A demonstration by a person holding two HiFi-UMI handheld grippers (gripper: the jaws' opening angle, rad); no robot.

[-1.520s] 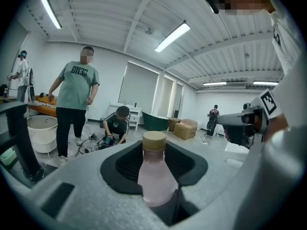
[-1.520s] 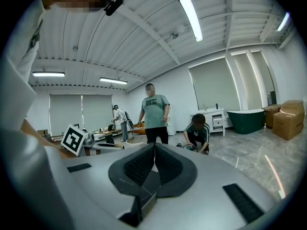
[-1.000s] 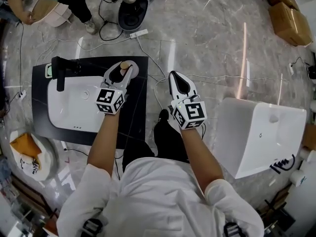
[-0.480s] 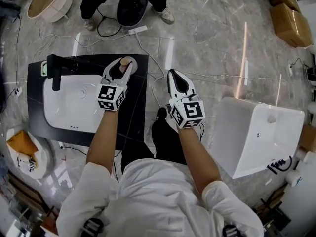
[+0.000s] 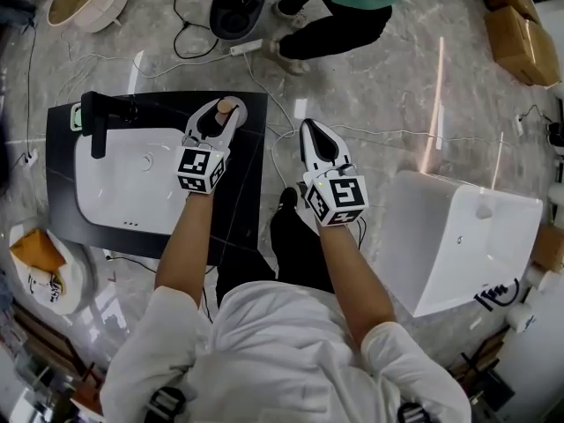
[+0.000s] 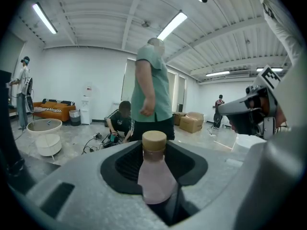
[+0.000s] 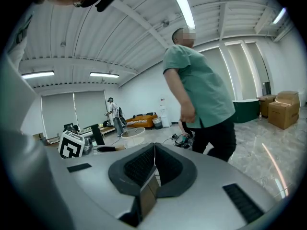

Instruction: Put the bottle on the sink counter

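A pale pink bottle with a tan cap (image 6: 154, 176) stands upright between the jaws of my left gripper (image 6: 153, 150), which is shut on its body. In the head view that gripper (image 5: 216, 123) hangs over the far right corner of the black sink counter (image 5: 247, 183), with the bottle cap (image 5: 226, 107) showing at its tip. The white basin (image 5: 123, 183) and black faucet (image 5: 92, 123) lie to its left. My right gripper (image 5: 315, 141) hovers over the floor right of the counter. Its jaws (image 7: 152, 150) meet with nothing between them.
A person in a teal top (image 5: 352, 7) stands just beyond the counter, over cables and a power strip (image 5: 247, 48). A large white tub (image 5: 467, 236) sits on the floor at right, and cardboard boxes (image 5: 515, 33) are at the far right. A round white bowl (image 5: 44, 271) lies lower left.
The person in the teal top has walked from the upper left across to the upper right. Both grippers stay almost where they were, the bottle still in the left one.
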